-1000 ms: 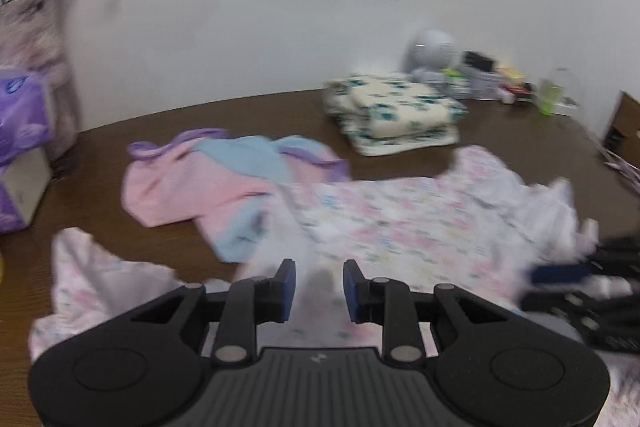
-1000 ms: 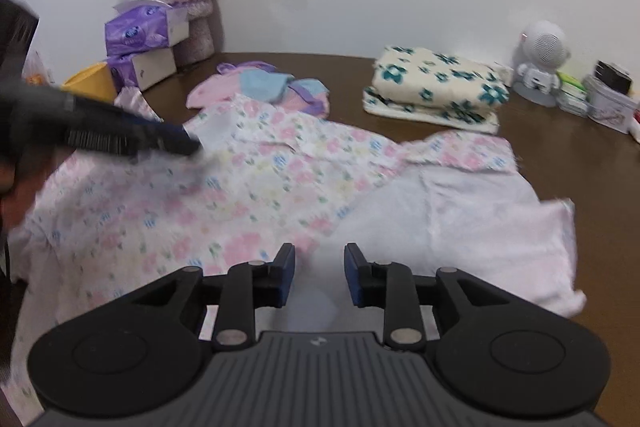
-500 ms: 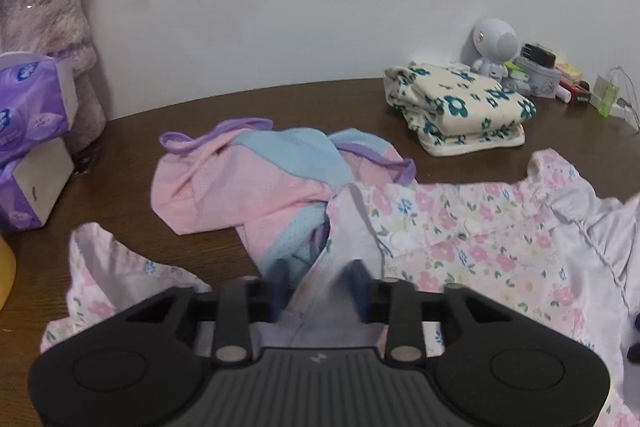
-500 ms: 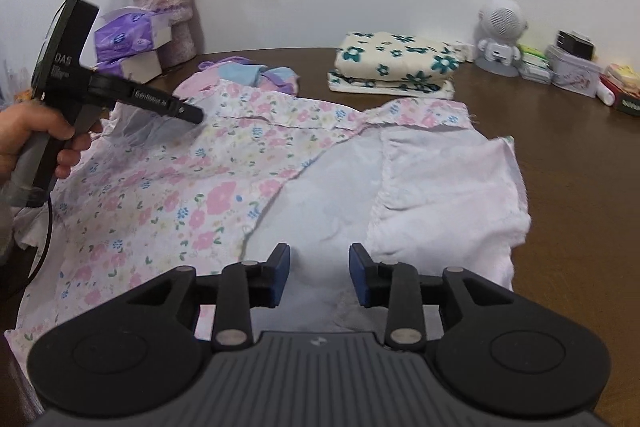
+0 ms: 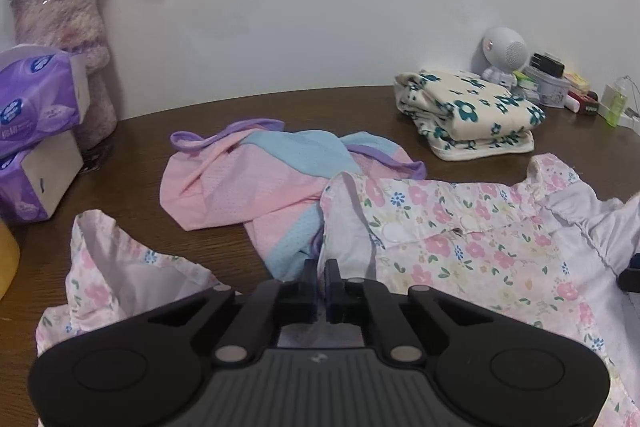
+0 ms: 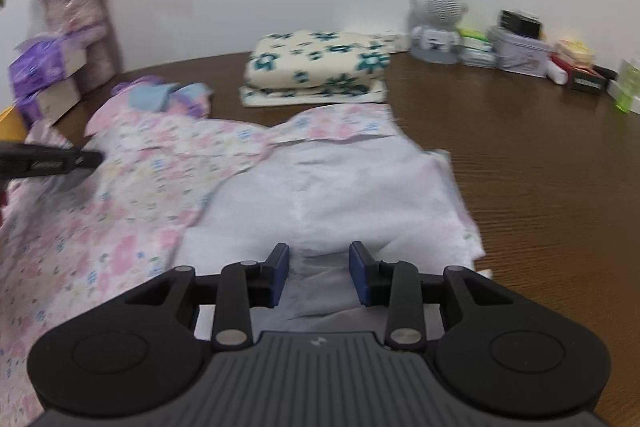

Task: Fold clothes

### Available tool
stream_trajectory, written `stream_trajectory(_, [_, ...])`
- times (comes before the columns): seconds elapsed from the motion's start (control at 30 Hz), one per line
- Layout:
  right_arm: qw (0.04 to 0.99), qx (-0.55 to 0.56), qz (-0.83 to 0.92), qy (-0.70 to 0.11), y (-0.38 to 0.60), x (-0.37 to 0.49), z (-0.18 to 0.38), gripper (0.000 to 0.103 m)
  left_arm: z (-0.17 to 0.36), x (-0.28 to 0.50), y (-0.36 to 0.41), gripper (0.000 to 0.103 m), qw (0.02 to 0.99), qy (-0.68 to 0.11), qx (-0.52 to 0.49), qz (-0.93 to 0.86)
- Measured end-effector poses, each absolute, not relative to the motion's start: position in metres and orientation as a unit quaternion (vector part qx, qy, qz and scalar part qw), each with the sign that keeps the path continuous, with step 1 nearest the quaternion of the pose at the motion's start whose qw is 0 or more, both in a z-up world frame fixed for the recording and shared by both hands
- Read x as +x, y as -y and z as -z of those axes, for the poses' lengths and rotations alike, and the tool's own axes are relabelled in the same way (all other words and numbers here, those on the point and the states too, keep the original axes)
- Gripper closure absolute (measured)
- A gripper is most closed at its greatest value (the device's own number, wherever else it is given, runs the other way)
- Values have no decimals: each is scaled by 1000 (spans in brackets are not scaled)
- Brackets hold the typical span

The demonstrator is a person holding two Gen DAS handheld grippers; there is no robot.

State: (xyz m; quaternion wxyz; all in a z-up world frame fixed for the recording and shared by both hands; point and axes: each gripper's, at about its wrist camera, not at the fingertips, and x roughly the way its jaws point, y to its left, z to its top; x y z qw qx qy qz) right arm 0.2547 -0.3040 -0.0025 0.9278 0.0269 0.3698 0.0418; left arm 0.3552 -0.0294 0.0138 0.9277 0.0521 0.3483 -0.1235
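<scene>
Here the left gripper (image 5: 321, 281) pinches the floral garment's (image 5: 472, 251) edge.

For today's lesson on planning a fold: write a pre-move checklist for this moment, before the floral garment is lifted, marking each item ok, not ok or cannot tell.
1. Left gripper shut on the floral garment: ok, fabric pinched at its edge.
2. Right gripper gripping the garment: not ok, its fingers stand apart over the white lining.
3. Garment lying flat: not ok, lining turned up, edges rumpled.
4. Garment free of the pink and blue top: cannot tell, the edges overlap.
5. Folded cream stack out of the way: ok, behind the garment.
6. Table bare to the right: ok.
</scene>
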Motion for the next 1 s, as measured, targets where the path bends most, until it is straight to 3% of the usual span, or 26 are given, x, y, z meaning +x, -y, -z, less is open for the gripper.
stream_trajectory(0.27, [931, 56, -2, -362, 322, 263, 6, 71, -12, 358, 21, 99, 930, -344, 22, 127])
stream_trajectory(0.4, [931, 60, 1, -360, 324, 262, 7, 71, -17, 353, 15, 90, 932, -341, 2, 121])
stream_trajectory(0.53, [929, 98, -22, -357, 333, 260, -3, 70, -32, 336, 12, 60, 932, -340, -12, 128])
stream_trajectory(0.8, [926, 34, -67, -370, 316, 289, -12, 65, -24, 293, 20, 61, 918, -363, 33, 156])
stream_trajectory(1.0, [924, 8, -77, -375, 299, 308, 3, 65, -17, 290, 15, 68, 917, -367, 33, 152])
